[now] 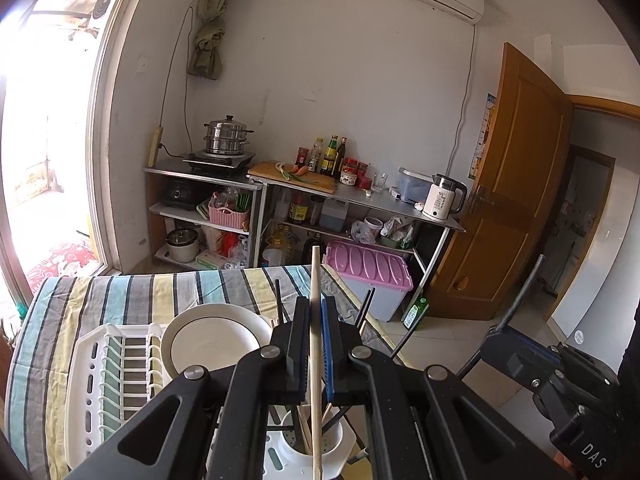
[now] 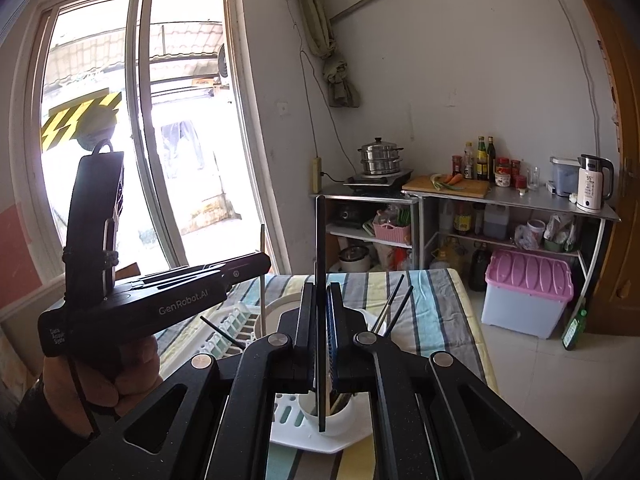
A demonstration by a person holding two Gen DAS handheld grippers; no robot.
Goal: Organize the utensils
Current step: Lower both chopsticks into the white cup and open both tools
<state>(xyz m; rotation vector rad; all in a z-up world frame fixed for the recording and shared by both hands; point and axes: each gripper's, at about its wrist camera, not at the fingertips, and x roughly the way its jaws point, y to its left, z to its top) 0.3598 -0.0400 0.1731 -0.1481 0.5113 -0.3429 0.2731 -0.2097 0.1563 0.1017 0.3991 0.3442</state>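
Note:
My left gripper [image 1: 316, 309] is shut on a pale wooden chopstick [image 1: 315, 268] that stands almost upright, its lower end over the white utensil cup [image 1: 310, 446]. The cup stands in a corner of the white drying rack [image 1: 112, 380] and holds several chopsticks. My right gripper [image 2: 320, 294] is shut on a black chopstick [image 2: 320, 240], also upright above the cup [image 2: 340, 416]. In the right wrist view a hand [image 2: 100, 380] holds the left gripper [image 2: 260, 266] at the left with the wooden chopstick [image 2: 262, 300]. The right gripper [image 1: 500, 340] shows at the right of the left wrist view.
A white plate [image 1: 216, 340] leans in the rack on a table with a striped cloth [image 1: 132, 292]. Black chopsticks [image 2: 394, 304] lean out of the cup. Behind stand metal shelves [image 1: 352, 196] with pots, bottles and a kettle, a pink-lidded bin [image 1: 368, 272], a wooden door [image 1: 512, 184] and a window [image 2: 140, 140].

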